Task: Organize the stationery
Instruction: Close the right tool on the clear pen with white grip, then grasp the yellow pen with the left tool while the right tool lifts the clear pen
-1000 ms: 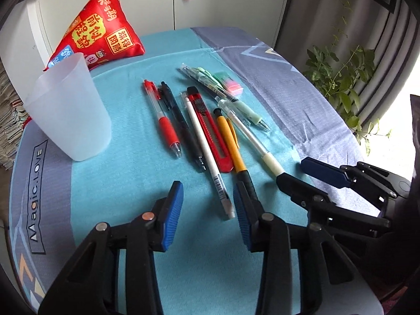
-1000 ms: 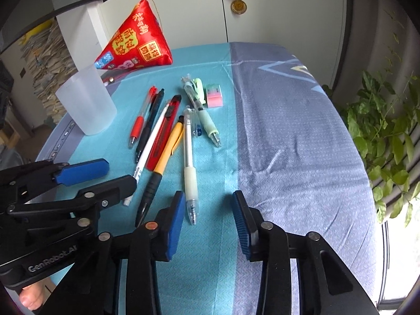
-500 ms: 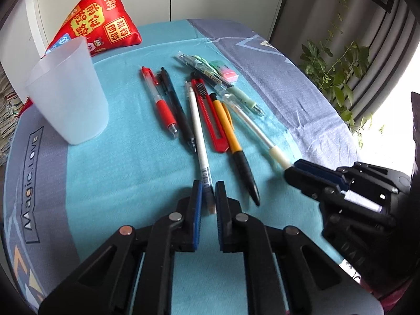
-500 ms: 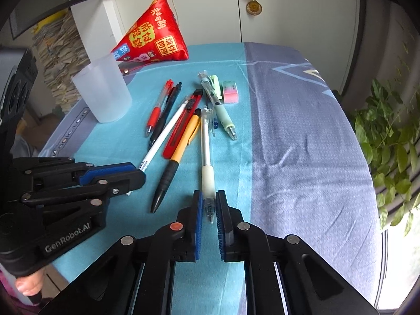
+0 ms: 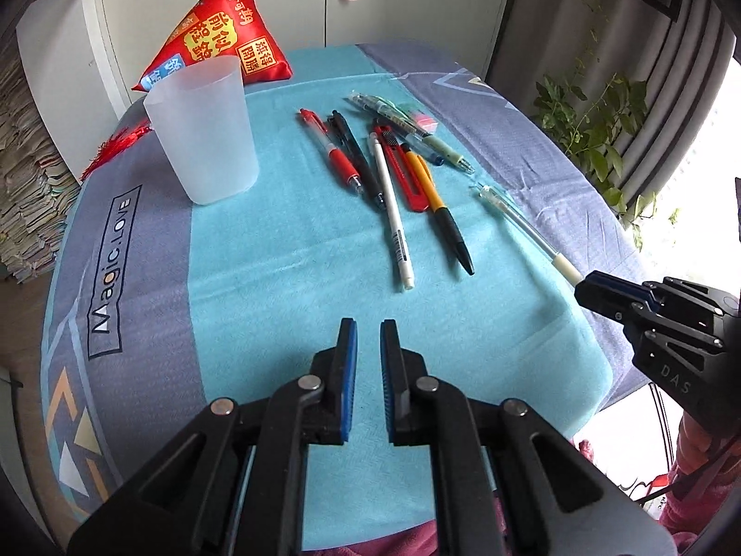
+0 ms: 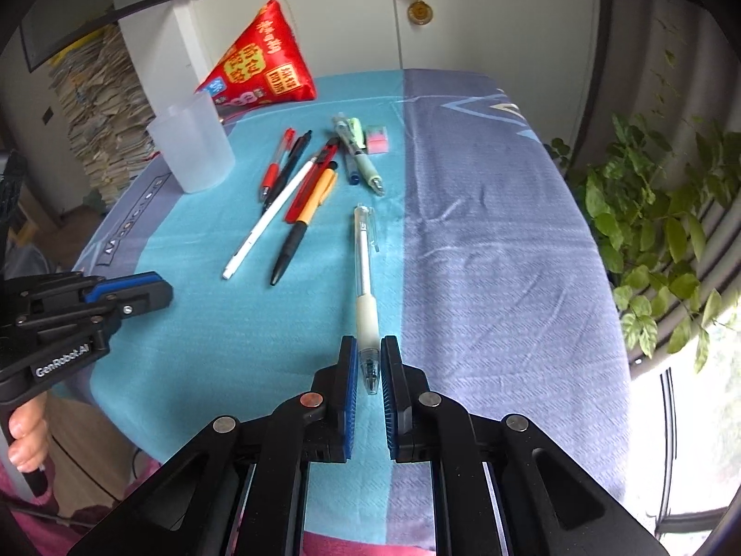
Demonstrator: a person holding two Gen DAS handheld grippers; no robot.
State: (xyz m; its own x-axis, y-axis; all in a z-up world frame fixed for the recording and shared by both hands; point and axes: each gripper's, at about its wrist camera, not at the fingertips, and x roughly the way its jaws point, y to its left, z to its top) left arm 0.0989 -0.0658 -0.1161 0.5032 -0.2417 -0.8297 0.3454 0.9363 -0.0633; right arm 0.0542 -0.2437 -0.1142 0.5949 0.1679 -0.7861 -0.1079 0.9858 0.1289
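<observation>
near cloth [image 5: 287,287]: bare, passable
centre: pen cluster [image 5: 393,171] blocks
left: cup [image 5: 204,125] upright, blocks

Cup [image 5: 204,129] left of pens [image 5: 389,171]

"Magic.LOVE" on the tablecloth [image 5: 111,278]; "GenRobot.AI" on the left tongs [image 6: 134,289]; "DAS" on the right tongs [image 5: 597,289].

My desk [image 5: 139,250] wears a teal-and-grey cloth [image 5: 287,250]. A frosted cup [image 5: 204,125] stands on it; right of the cup lie assorted pens [image 5: 393,171], behind it a red pouch [image 5: 222,32].
</observation>
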